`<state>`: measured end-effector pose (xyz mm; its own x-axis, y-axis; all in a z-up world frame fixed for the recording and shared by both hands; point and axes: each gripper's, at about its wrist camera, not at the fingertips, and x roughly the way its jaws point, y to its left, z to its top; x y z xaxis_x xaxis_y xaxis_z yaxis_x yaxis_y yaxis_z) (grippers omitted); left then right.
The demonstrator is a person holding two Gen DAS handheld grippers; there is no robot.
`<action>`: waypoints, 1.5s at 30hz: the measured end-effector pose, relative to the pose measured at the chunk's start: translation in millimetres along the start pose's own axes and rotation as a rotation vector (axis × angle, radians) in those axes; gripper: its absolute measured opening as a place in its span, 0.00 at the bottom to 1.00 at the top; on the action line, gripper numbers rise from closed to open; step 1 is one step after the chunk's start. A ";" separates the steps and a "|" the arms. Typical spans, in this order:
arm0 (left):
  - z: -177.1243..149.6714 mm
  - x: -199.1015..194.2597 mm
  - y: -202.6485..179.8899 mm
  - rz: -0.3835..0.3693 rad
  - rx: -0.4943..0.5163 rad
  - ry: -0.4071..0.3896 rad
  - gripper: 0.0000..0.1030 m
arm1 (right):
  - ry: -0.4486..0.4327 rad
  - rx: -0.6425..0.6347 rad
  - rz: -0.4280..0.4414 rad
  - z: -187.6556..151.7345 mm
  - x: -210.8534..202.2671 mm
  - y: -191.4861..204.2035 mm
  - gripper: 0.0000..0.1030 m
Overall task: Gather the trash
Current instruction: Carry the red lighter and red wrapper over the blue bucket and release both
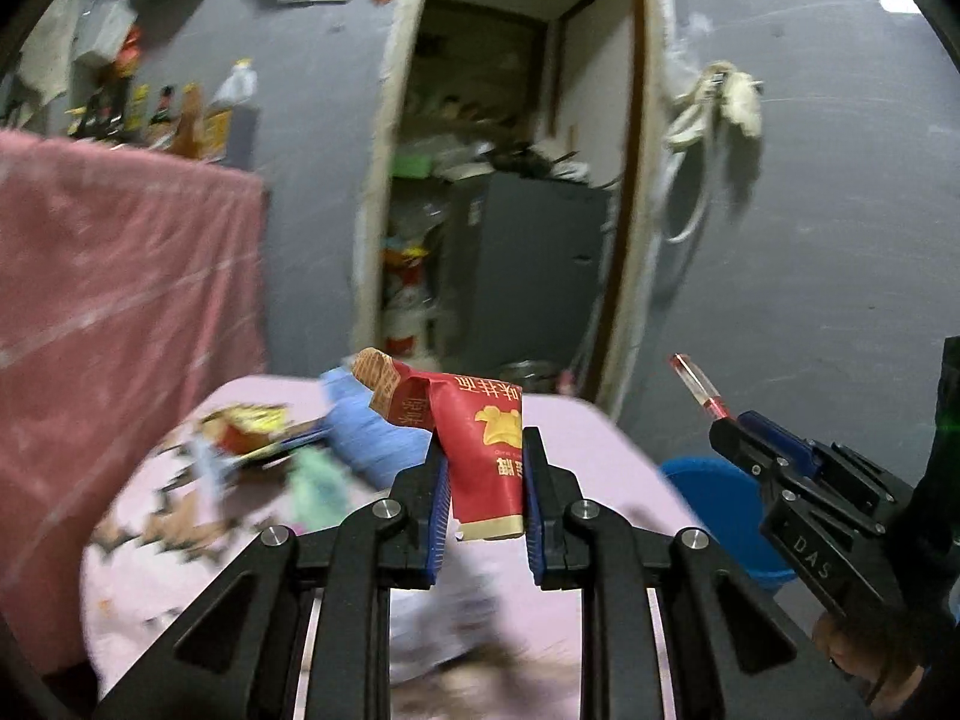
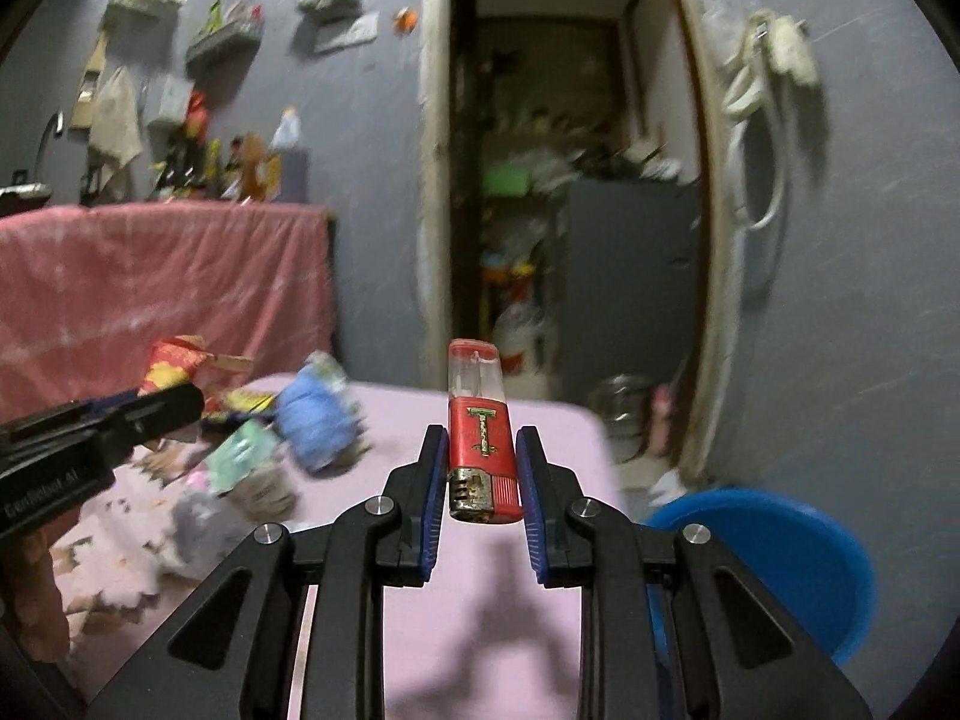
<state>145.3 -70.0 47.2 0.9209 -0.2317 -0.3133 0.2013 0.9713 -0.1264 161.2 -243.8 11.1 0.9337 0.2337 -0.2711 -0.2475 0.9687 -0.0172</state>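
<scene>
My left gripper is shut on a crumpled red packet with yellow print, held upright above the pink table. In the right wrist view, that packet sticks out past the left gripper at the left edge. My right gripper is shut on a red lighter with a clear end pointing away from the camera and its metal head near it. The left wrist view shows the right gripper with the lighter over the blue bucket.
More trash lies on the table: a blue crumpled bag, a green wrapper and a yellow packet. The blue bucket stands on the floor right of the table. A pink-draped counter is left, an open doorway ahead.
</scene>
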 end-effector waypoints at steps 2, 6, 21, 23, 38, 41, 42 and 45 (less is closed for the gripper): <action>4.5 11.6 -19.5 -0.046 0.019 -0.012 0.17 | -0.028 0.000 -0.044 1.4 -9.9 -17.4 0.20; 9.3 35.7 -67.0 -0.150 0.052 -0.030 0.17 | -0.054 0.004 -0.154 1.4 -26.4 -57.3 0.20; -10.5 149.8 -172.5 -0.323 0.038 0.218 0.18 | 0.101 0.172 -0.335 -39.4 -40.8 -175.0 0.20; -12.6 165.1 -173.4 -0.330 0.027 0.264 0.18 | 0.130 0.185 -0.327 -45.0 -38.7 -180.3 0.21; -9.3 180.9 -148.9 -0.318 -0.078 0.360 0.39 | 0.123 0.246 -0.340 -43.3 -40.6 -187.7 0.35; -0.3 153.2 -147.4 -0.295 -0.079 0.294 0.52 | 0.062 0.232 -0.345 -34.5 -48.8 -181.3 0.46; 1.4 149.5 -143.9 -0.286 -0.081 0.276 0.53 | 0.047 0.230 -0.344 -31.3 -50.0 -179.5 0.48; 11.2 133.4 -131.2 -0.252 -0.071 0.220 0.59 | -0.007 0.217 -0.343 -20.9 -57.7 -171.2 0.52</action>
<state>245.5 -227.8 32.6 0.7495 -0.4772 -0.4588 0.3821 0.8778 -0.2888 144.3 -424.9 9.6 0.9545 -0.1068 -0.2783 0.1388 0.9854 0.0981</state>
